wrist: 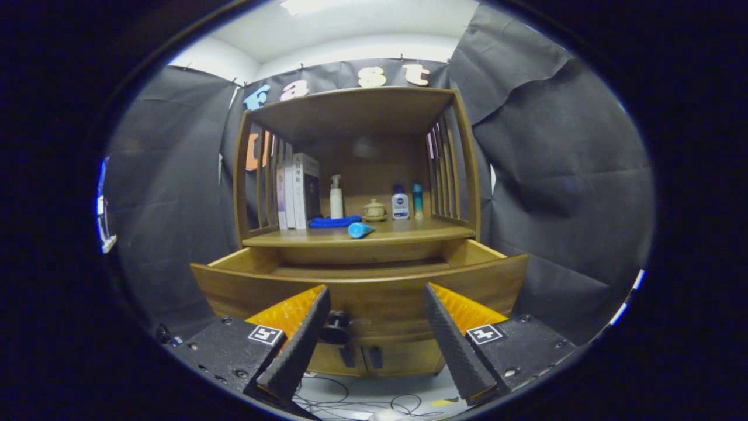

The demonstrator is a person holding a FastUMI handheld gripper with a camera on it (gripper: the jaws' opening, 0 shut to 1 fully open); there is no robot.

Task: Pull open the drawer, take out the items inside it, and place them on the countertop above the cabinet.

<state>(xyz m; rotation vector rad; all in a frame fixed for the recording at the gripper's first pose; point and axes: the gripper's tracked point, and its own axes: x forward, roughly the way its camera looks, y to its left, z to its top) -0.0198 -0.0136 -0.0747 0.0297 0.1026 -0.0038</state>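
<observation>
The drawer (359, 286) stands pulled out at the centre of the frame, its dark round knob (335, 327) showing just beside the left finger. The gripper (374, 304) hangs in front of it at lower centre, jaws spread wide with nothing between them. Above, on the bench (409, 234), lie a blue tube (360, 230) and a blue cloth (334, 221), with books (299, 190), a pump bottle (336, 197), a small lidded pot (374, 210) and two bottles (407, 202) behind.

Drawer (359, 280) pulled out, top unobstructed; counter (409, 233) front right bare, books (298, 190) and bottles (400, 203) crowd rear; jaws spread, empty.
</observation>
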